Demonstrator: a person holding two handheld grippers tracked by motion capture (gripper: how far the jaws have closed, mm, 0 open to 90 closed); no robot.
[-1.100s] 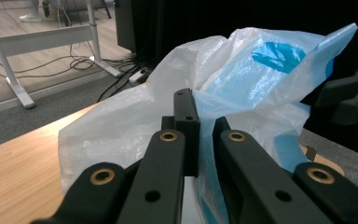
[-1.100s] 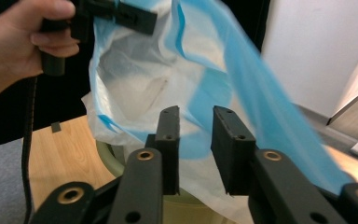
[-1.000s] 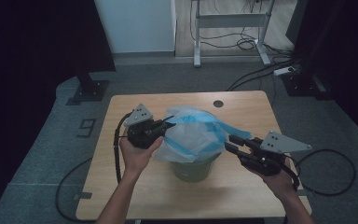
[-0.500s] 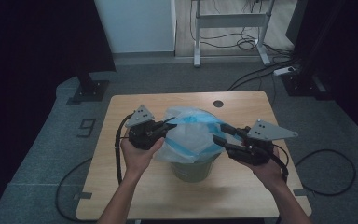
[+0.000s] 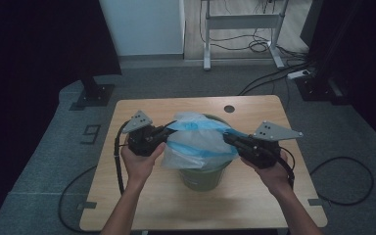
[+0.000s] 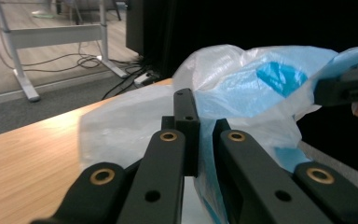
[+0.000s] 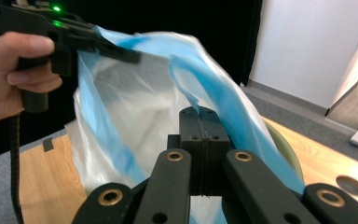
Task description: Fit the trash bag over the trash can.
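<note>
One plastic bag [image 5: 200, 142], one green bin [image 5: 203, 176], two hand-held grippers, one table [image 5: 254, 205].

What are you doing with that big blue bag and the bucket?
A person is holding a claw in each hand and using them on a thin blue and white plastic bag that sits over a green bin on the wooden table. The left claw pinches the bag's edge on one side, and the right claw pinches it on the other. The bag is puffed up above the bin, not yet tucked neatly around its rim.
</note>
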